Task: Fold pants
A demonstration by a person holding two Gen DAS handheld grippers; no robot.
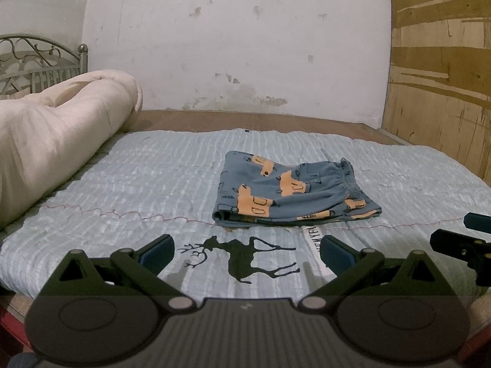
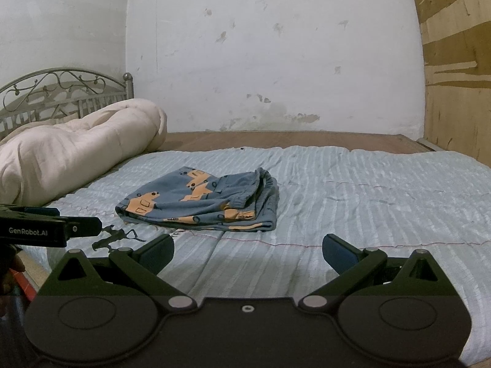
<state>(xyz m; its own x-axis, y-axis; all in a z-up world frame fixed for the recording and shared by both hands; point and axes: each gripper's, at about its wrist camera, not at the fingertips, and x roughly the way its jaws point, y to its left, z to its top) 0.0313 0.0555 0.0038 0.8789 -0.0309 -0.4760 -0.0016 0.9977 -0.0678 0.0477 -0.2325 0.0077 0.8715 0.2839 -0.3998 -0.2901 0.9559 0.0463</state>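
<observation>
The blue pants with orange car prints lie folded in a compact stack on the light blue bedspread. They also show in the right wrist view. My left gripper is open and empty, held back from the pants near the bed's front edge. My right gripper is open and empty, also short of the pants. The right gripper shows at the right edge of the left wrist view, and the left gripper at the left edge of the right wrist view.
A rolled cream quilt lies at the left by a metal headboard. A white wall stands behind the bed and a plywood panel at the right. A black deer print marks the bedspread.
</observation>
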